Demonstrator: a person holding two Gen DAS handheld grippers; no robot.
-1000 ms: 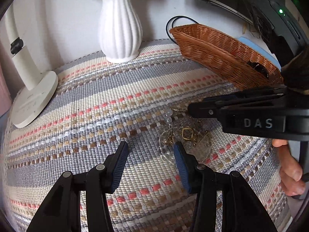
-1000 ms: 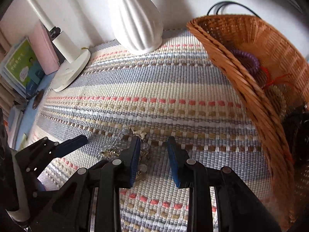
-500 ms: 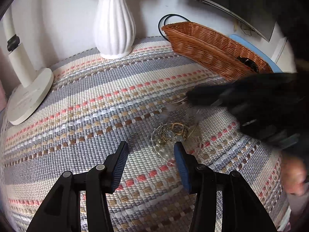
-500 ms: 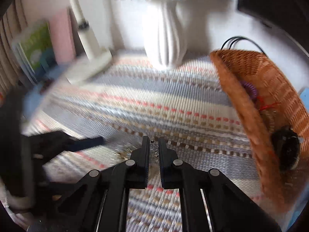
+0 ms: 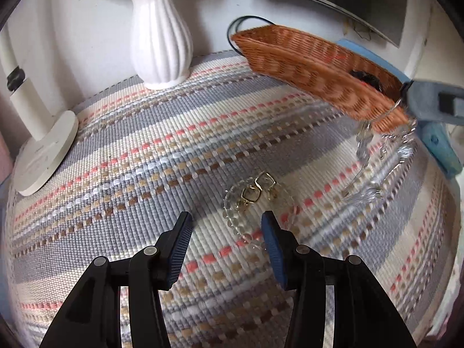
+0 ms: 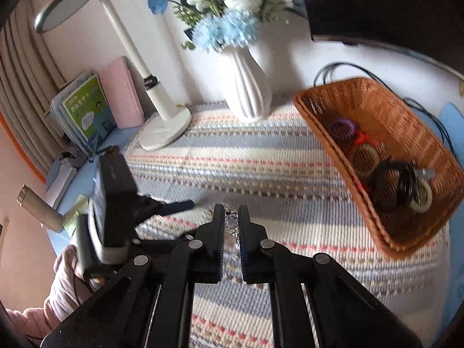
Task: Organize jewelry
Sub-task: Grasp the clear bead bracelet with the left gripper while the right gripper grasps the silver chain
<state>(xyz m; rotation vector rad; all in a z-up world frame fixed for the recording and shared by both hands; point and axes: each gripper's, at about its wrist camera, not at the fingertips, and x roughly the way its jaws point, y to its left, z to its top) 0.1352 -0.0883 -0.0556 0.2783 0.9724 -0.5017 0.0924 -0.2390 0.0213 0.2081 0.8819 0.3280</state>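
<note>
Striped woven mat point(image 5: 139, 150) on desk, white vase point(image 5: 161, 37) and lamp base point(image 5: 43, 150) at rear. Wicker basket point(image 6: 377, 107) at right, already holding hair ties and bracelets; likely the collecting place. Clear bead bracelet point(image 5: 240, 220) and gold earrings point(image 5: 256, 190) lying on mat just ahead of left gripper point(image 5: 226, 246), fingers spread, empty, low and level. Right gripper point(image 6: 231, 232) raised, clenched on clear chain point(image 5: 377, 156), dangling beside basket rim, probably bound for it.
</note>
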